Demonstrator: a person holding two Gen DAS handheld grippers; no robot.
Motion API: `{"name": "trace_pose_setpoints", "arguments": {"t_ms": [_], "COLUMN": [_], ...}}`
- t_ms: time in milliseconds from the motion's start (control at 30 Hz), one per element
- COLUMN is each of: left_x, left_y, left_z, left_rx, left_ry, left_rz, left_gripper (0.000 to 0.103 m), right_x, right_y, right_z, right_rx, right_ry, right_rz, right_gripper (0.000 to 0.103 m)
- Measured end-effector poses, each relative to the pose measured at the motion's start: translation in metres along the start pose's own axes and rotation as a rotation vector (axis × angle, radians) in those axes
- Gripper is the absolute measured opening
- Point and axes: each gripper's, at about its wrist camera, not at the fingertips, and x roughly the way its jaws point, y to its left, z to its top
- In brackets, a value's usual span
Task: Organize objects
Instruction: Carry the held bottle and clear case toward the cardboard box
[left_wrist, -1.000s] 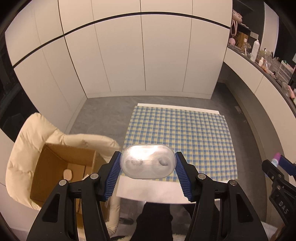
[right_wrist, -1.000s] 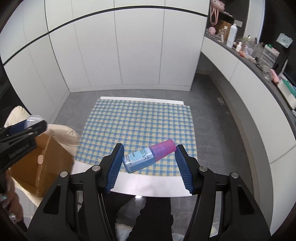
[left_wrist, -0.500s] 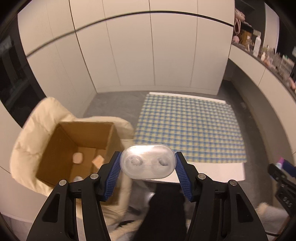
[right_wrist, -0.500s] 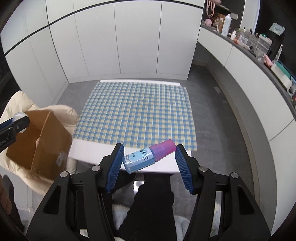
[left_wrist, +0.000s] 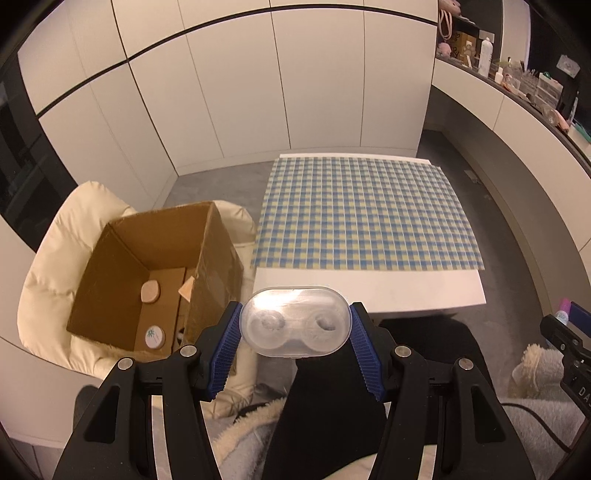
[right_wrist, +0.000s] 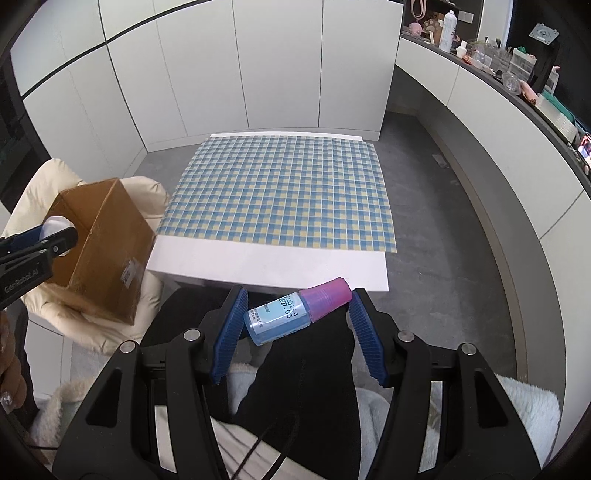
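My left gripper (left_wrist: 295, 334) is shut on a clear oval contact-lens case (left_wrist: 294, 325), held crosswise between its blue pads, in the air off the table's near edge. My right gripper (right_wrist: 297, 317) is shut on a small blue bottle with a pink cap (right_wrist: 295, 315), lying slantwise between the pads. An open cardboard box (left_wrist: 155, 273) sits on a cream padded chair (left_wrist: 55, 251) to the left, with a few small round items on its floor. From the right wrist the box (right_wrist: 103, 251) shows its closed side, and the left gripper with the case (right_wrist: 55, 230) hangs in front of it.
A white table (right_wrist: 266, 269) with a blue and yellow checked cloth (right_wrist: 284, 195) stands ahead. White cupboard doors (left_wrist: 258, 92) line the back. A cluttered counter (right_wrist: 517, 77) runs along the right. A person's dark trousers and fleecy garment (right_wrist: 306, 387) lie below both grippers.
Both grippers have drawn back from the table and sunk, shifting left toward the box. The box's inside has come into the left wrist view. Both grips are unchanged.
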Motion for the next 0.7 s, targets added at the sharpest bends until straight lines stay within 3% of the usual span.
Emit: {"name": "trace_pose_setpoints", "arguments": {"t_ms": [700], "left_x": [0.009], "left_y": [0.008], "left_z": [-0.057], "left_rx": [-0.003], "left_ry": [0.071], "left_rz": [-0.008], "left_gripper": [0.058], "right_x": [-0.001], "right_y": [-0.003], "right_z": [-0.062], "right_rx": [0.003], "right_ry": [0.073], "right_rz": [0.028], "right_gripper": [0.06]}}
